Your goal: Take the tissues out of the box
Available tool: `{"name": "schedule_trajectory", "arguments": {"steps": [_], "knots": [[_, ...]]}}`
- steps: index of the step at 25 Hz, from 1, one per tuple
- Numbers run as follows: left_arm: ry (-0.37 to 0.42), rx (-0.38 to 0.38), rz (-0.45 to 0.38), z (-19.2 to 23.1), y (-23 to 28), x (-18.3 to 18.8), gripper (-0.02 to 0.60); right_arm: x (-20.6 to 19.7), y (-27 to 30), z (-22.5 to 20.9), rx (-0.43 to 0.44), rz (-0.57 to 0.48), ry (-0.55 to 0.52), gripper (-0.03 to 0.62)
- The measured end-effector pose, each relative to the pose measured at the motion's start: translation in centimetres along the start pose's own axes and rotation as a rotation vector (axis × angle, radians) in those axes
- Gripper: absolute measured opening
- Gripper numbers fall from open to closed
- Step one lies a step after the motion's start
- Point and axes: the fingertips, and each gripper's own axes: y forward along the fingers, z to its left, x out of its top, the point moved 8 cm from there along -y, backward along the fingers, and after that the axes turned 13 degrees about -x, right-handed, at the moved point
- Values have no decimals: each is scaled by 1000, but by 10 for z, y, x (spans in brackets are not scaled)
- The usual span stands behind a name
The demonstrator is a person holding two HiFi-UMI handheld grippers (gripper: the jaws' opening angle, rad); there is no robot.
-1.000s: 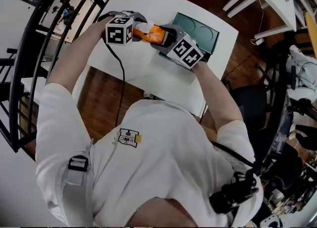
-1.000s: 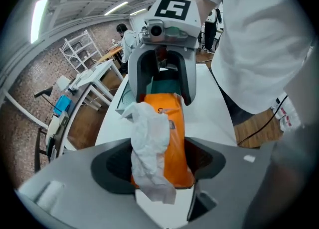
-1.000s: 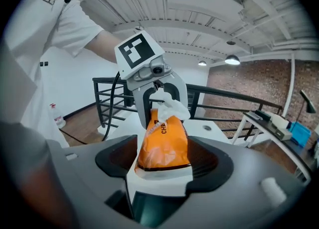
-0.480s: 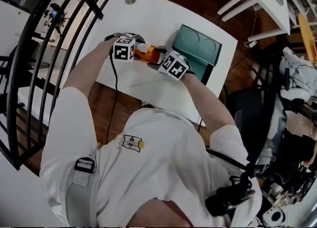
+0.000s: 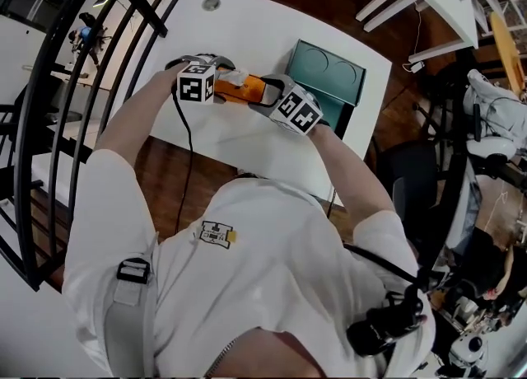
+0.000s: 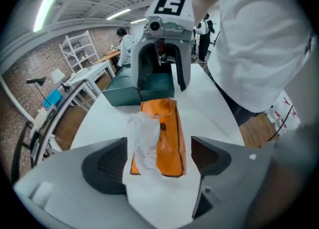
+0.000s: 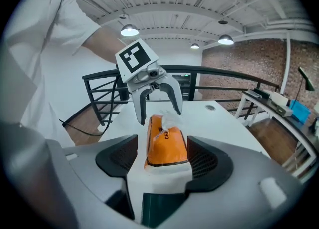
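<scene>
On the table (image 5: 247, 31), pack (image 6: 167, 133) lies flat, tissue (image 6: 144, 138) poking out.
At the pack's left end our left gripper (image 6: 159, 153) has just been opening, wide around the tissue, gripping nothing; our right gripper (image 7: 163, 156) loosely straddles the right end. Unpinned, the pack may lift when we pull.

Head view overhead; opposed gripper views apparently share the pack (image 5: 249, 89).

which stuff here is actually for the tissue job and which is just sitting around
For the job:
- orange pack
- tissue sticking out of it
- left gripper
- right gripper

Just lying about:
- teal tray
- cable
- grommet in the table
</scene>
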Motion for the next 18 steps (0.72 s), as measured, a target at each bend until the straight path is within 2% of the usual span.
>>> {"name": "schedule_trajectory", "arguments": {"steps": [3, 5, 6, 9, 11, 12, 14, 16, 18], "knots": [[-64, 111, -107, -11, -29, 8, 400, 1, -30, -5, -27, -82, 12, 296], [-137, 211, -248, -23, -48, 20, 390, -1, -56, -5, -44, -143, 32, 293], [-183, 267, -341, -30, -53, 28, 356, -8, -70, -2, -52, -170, 43, 288], [-386, 450, -656, -63, -36, 62, 245, -49, -114, 17, -71, -223, 85, 281], [-558, 561, -820, -94, -11, 84, 180, -80, -140, 37, -70, -239, 111, 276], [-639, 602, -868, -108, 2, 95, 141, -93, -148, 44, -65, -255, 132, 266], [-776, 640, -901, -121, 34, 118, 66, -120, -164, 48, -48, -279, 197, 253], [-886, 618, -901, -120, 72, 142, 1, -150, -183, 45, -29, -269, 243, 243], [-964, 572, -892, -121, 96, 158, 0, -171, -193, 51, -11, -250, 261, 236]]}}
